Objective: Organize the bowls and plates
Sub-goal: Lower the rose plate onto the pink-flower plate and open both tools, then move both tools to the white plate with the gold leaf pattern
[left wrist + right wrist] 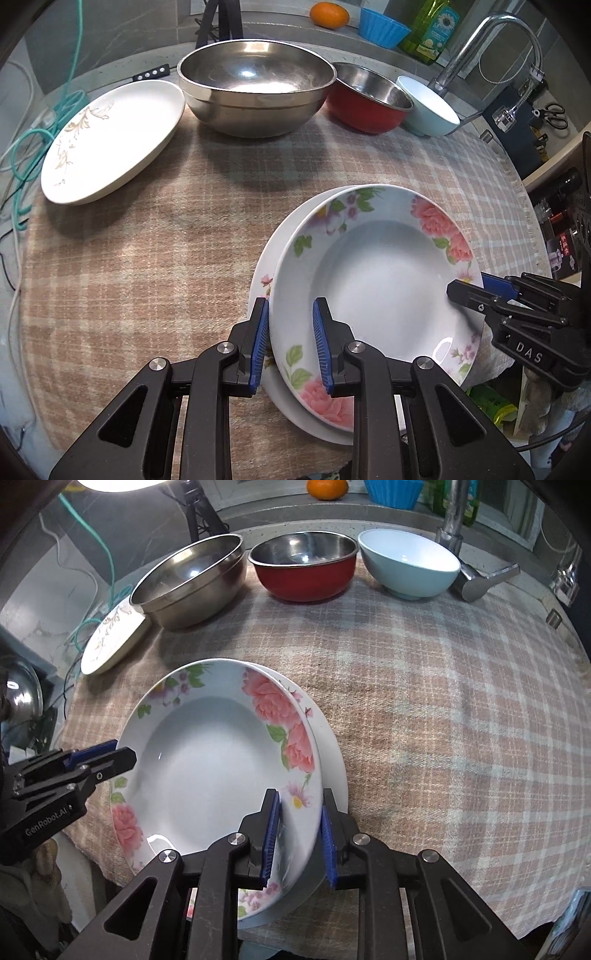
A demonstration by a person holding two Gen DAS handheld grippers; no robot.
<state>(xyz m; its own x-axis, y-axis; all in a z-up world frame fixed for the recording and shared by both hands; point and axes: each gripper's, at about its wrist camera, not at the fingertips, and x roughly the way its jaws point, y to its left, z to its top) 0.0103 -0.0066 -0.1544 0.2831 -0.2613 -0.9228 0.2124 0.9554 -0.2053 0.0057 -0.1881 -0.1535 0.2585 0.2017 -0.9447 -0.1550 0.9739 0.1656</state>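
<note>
Left side first: the left gripper points steeply down over the near-left rim of the rose plate. One pad is outside the edge, the other over the dish. The jaws are narrow and look pinched on that rim.

The rose plate sits between the two tools at the near edge of the checked cloth. It rests on, or just above, a plain white plate, and I cannot tell which. It is shifted a little left, so the lower plate peeks out on the right.

The right gripper straddles the opposite rim, also narrow. Its inner pad lies against the dish, but the outer pad seems to stand a hair off the edge, so that grip looks slack.

A round plate has no long axis, so what counts is the line from grip to grip across its middle. Each rim lies right between its own jaws, and neither hand is nearer. Judging by that, the plate gets nudged right to centre it, and then each tool backs straight out.

Well apart at the back are an oval plate, a steel bowl, a red bowl, a pale blue bowl and the tap. None of them blocks the way.
</note>
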